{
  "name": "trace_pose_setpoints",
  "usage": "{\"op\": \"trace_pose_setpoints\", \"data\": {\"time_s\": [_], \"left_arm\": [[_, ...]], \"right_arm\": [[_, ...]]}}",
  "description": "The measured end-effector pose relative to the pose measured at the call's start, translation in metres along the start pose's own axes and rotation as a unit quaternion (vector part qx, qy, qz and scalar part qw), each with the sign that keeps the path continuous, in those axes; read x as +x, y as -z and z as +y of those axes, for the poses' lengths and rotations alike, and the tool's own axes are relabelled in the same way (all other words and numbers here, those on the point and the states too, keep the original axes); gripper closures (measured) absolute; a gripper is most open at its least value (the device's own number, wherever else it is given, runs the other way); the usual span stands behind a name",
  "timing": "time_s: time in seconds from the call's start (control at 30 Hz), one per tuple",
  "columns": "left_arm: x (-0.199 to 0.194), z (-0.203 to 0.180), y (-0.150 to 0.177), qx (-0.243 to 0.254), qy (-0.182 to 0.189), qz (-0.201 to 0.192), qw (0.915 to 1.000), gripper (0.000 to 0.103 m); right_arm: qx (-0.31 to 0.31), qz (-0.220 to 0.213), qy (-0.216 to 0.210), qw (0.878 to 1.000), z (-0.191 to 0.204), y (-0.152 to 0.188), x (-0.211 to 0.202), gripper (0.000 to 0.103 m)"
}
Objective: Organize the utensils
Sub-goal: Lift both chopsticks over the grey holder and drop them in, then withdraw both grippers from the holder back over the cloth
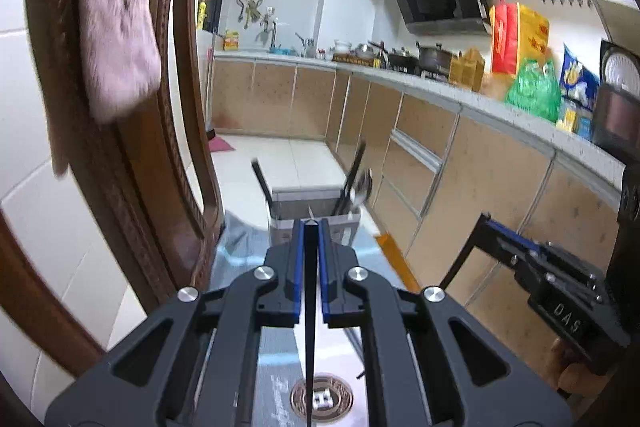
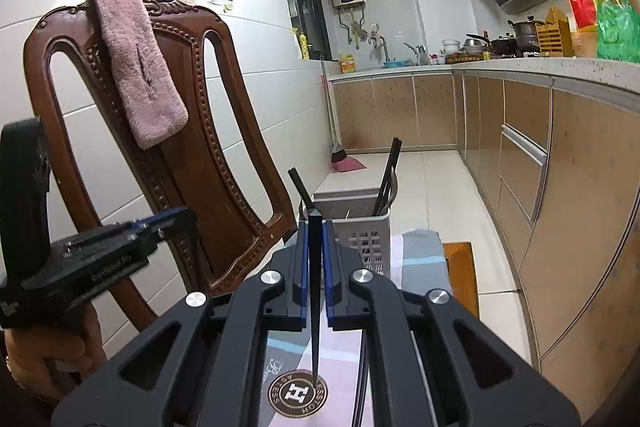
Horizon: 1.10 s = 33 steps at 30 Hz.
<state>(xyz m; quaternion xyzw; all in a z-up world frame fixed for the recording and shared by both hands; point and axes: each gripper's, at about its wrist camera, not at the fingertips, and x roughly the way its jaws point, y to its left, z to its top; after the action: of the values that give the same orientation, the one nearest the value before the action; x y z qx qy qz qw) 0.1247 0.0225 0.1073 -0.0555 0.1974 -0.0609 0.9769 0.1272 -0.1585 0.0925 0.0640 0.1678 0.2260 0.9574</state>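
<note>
Between the jaws of the right gripper (image 2: 316, 227) runs a chopstick (image 2: 315, 291), its tip down on the desk (image 2: 344, 355). Just ahead of the jaws the utensil basket (image 2: 354, 227) stands on the desk, with chopsticks (image 2: 386, 179) in its right part. The chair (image 2: 168, 131) stands left of the jaws, a towel (image 2: 138, 63) over its back. The left gripper (image 1: 310, 227) likewise has a chopstick (image 1: 309, 307) between its jaws.

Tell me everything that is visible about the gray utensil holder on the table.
The utensil holder is a gray, rectangular box that looks like plastic, with a grid of small openings in its side wall. It stands upright on the patterned tablecloth, near the far end of the table, beside the wooden chair. It is open at the top. Dark chopsticks lean out of it, some left, some right, with what looks like a metal spoon. No fingers touch it.
</note>
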Motion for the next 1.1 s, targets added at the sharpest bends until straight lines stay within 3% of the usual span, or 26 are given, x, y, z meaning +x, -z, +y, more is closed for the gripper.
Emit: {"op": "trace_pose_setpoints", "data": {"time_s": [0.27,0.37,0.47,0.63,0.8,1.03,1.1], "left_arm": [[0.015,0.001,-0.130,-0.023,0.022,-0.095,0.9950,0.096],[0.036,0.008,-0.166,-0.042,0.015,-0.130,0.9905,0.096],[0.070,0.017,-0.178,-0.059,-0.004,-0.148,0.9873,0.096],[0.140,0.035,-0.153,-0.084,-0.031,-0.140,0.9861,0.096],[0.194,0.044,-0.102,-0.100,-0.034,-0.112,0.9880,0.096],[0.232,0.042,-0.041,-0.084,-0.048,-0.072,0.9927,0.095],[0.234,0.041,-0.031,-0.079,-0.045,-0.060,0.9940,0.088]], "right_arm": [[-0.023,-0.047,0.013,0.999,-0.009,-0.106,0.018,0.096],[-0.031,-0.073,0.028,0.996,-0.012,-0.143,0.033,0.096],[-0.030,-0.084,0.042,0.995,-0.019,-0.158,0.057,0.096],[-0.012,-0.076,0.055,0.996,-0.041,-0.145,0.116,0.096],[0.010,-0.040,0.059,0.997,-0.061,-0.093,0.174,0.096],[0.017,0.013,0.044,0.999,-0.065,-0.041,0.207,0.096],[0.022,0.022,0.039,0.999,-0.066,-0.039,0.205,0.095]]}}
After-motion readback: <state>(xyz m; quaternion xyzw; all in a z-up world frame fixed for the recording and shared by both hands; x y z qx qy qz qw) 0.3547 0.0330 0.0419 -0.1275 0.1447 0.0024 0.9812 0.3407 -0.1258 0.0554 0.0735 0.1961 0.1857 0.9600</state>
